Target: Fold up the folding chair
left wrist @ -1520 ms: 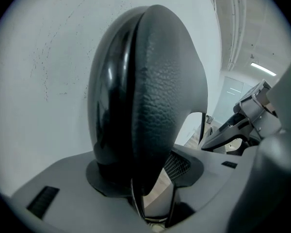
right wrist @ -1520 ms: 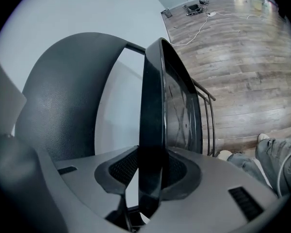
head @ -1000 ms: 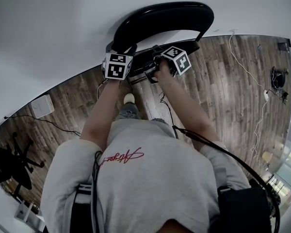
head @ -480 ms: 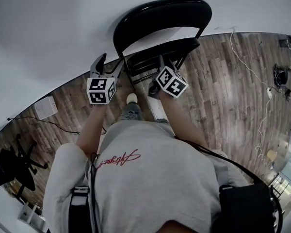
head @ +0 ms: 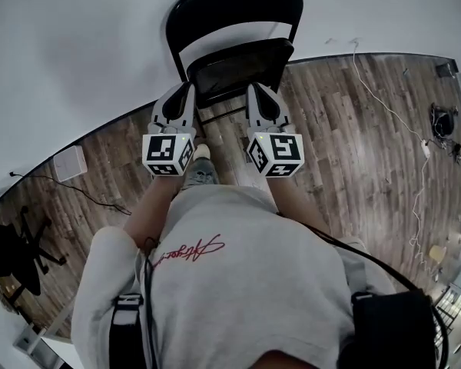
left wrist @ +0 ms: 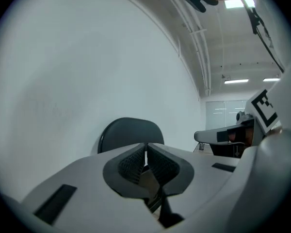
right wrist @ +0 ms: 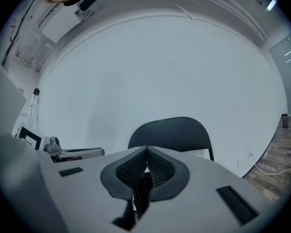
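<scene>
**Both grippers closed and empty in front of the folding chair**

The folding chair (head: 238,64) stands on the wooden floor (head: 353,129) with its back to the white wall (head: 77,52); from the head view its black backrest (head: 234,2) arches at the top and the seat (head: 242,71) shows as a dark panel just under it. The left gripper (head: 186,91) lies before the seat's left corner and the right gripper (head: 255,91) before its right corner, side by side and both pointing at the chair; the head view alone cannot say whether their tips touch it.

The gripper views settle that. In the left gripper view, the left gripper (left wrist: 146,152) has just closed, its ribbed pads meet with nothing between them, and the chair's backrest (left wrist: 131,132) rises beyond them. In the right gripper view, the right gripper (right wrist: 146,152) has likewise just closed on nothing, with the backrest (right wrist: 172,132) behind it.

Each gripper view also catches the other gripper to the side of the chair, and the left gripper view adds ceiling lights (left wrist: 237,3) high to the chair's right; only the head view shows the floor around the chair: a white cable (head: 384,106) well to its right, a white box (head: 67,165) to its left by the wall, and the person's grey sweatshirt (head: 238,267) on the near side.
</scene>
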A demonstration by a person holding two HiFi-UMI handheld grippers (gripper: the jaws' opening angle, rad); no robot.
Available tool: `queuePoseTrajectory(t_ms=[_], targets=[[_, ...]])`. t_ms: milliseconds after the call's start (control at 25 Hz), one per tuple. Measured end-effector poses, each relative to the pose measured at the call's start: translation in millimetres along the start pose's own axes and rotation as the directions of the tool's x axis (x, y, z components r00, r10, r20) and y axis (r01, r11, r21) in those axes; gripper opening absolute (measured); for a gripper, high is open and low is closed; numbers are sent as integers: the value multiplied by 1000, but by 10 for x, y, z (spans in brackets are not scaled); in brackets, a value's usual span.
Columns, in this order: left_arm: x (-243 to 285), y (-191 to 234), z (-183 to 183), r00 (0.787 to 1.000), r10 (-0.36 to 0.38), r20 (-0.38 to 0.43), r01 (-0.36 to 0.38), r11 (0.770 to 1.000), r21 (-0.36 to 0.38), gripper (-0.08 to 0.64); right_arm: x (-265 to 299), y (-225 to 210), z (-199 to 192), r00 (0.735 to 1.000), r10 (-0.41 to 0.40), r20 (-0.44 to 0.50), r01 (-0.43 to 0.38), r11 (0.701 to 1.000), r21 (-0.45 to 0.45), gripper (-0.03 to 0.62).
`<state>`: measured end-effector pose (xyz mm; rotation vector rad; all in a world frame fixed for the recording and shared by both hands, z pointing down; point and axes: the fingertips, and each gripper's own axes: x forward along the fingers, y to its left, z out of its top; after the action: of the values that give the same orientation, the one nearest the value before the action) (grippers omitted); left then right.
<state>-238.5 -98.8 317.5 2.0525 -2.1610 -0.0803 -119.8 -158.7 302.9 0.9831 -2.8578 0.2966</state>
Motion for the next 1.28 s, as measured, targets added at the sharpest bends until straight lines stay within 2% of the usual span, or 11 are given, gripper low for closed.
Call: queuePoseTrajectory(t_ms=[120,360,520,680,800,1120,1280], targets=[[-376,-608,34,998,22,61,-23,1000,19,18,-607,115,-23,999,36,11,-36,999,-19,15],[-1115,-1612,25,989,86,124,-85,996,-10,17,-1642,218,-35,995,99,17,-98,993,-67,15],[-1566,-2110,203,984,99,148,-105,994,33,17,-2237,286,152,990,130,49,-126,989,-76,15],[-1794,-2236,384,978,108,179,-118,992,46,17,-2524,428,255,985,149,83,-143,987,-72,15],[-1968,-2337,438,977,90,192,-100,994,43,17,-2714,504,276,984,152,97,-148,988,-46,15],[-2240,-2447,381,978,80,192,-83,996,10,17,-2984,654,247,983,158,92,-155,987,-39,15],[-2305,-2459,439,977,66,203,-73,997,25,17,-3029,759,253,980,174,93,-170,984,-52,15]])
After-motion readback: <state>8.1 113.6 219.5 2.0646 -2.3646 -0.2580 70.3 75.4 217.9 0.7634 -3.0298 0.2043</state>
